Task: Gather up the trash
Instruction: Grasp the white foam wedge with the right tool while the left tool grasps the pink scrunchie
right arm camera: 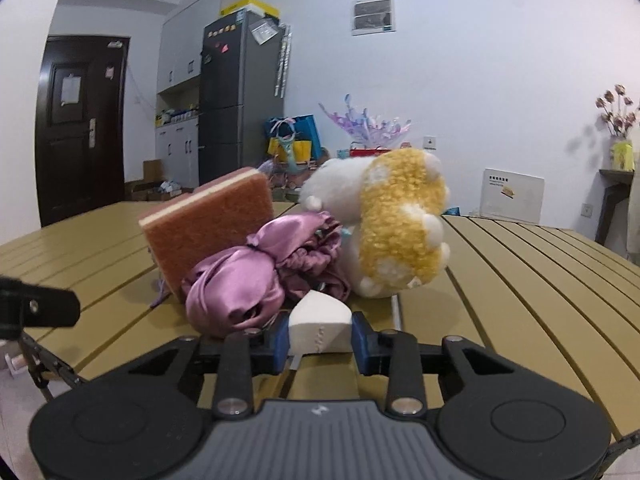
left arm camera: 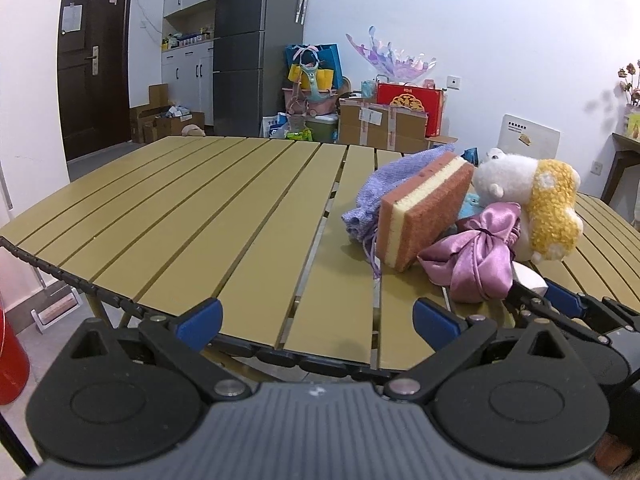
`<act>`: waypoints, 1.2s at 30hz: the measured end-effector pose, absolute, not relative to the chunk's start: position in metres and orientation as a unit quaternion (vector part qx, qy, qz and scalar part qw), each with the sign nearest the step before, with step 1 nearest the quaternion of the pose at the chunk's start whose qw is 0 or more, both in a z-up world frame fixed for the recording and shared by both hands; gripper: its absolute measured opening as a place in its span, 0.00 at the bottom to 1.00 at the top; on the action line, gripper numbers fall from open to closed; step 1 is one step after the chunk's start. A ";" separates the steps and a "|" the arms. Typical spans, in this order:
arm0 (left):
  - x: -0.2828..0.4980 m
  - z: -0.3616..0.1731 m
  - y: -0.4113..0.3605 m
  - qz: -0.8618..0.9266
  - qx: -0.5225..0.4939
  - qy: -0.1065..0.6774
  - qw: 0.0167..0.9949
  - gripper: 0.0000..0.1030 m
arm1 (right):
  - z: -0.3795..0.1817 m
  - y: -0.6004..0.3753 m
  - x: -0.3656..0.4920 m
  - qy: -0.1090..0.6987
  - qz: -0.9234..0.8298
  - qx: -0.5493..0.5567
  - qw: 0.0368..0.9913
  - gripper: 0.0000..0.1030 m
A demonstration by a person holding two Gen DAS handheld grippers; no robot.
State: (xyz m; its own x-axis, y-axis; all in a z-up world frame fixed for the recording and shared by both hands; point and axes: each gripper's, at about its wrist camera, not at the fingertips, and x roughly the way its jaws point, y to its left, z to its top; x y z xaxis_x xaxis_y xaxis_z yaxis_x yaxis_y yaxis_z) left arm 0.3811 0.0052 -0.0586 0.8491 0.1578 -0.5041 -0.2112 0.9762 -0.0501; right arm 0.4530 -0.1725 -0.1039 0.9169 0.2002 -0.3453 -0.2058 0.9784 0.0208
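Observation:
A small pile lies on the slatted tan table (left arm camera: 200,220): a pink and cream sponge (left arm camera: 424,216) on its edge, a purple satin pouch (left arm camera: 476,260), a lavender knit bag (left arm camera: 384,196) and a white and yellow plush toy (left arm camera: 536,204). In the right wrist view my right gripper (right arm camera: 320,340) is shut on a white folded face mask (right arm camera: 320,326), just in front of the satin pouch (right arm camera: 240,280) and the plush toy (right arm camera: 392,228). My left gripper (left arm camera: 316,320) stands open over the table's near edge, left of the pile, with nothing between its fingers.
A red container (left arm camera: 10,360) stands on the floor at the far left, below the table edge. Behind the table are cardboard boxes (left arm camera: 380,124), bags, a tall fridge (left arm camera: 248,48) and a dark door (left arm camera: 92,60). Bare slats stretch left of the pile.

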 end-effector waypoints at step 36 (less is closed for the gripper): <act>0.479 -0.075 -0.086 0.064 -0.026 0.274 0.959 0.92 | -0.104 -0.261 0.482 0.183 0.063 0.060 0.979 0.30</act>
